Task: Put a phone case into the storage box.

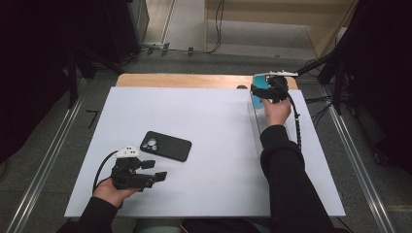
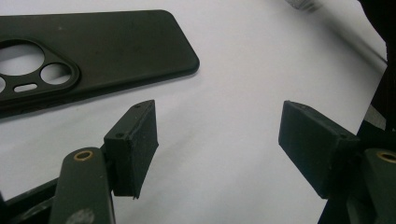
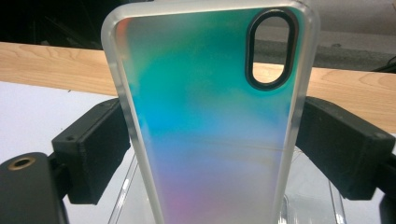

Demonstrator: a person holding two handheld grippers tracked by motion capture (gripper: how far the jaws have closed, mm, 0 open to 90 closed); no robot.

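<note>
An iridescent teal-to-pink phone case with a frosted rim stands upright in a clear holder at the table's far right. My right gripper reaches around it, one pad close beside each long edge. The case hides the contact faces, and the jaws stand open around it. In the high view this gripper and the case are near the wooden back edge. A black phone case lies flat at the near left with its camera cutouts up. My left gripper is just in front of it, open and empty.
The white table sheet covers most of the wooden top. The clear holder runs along the right side under my right forearm. Cables trail from both grippers, and dark stands and floor cables surround the table.
</note>
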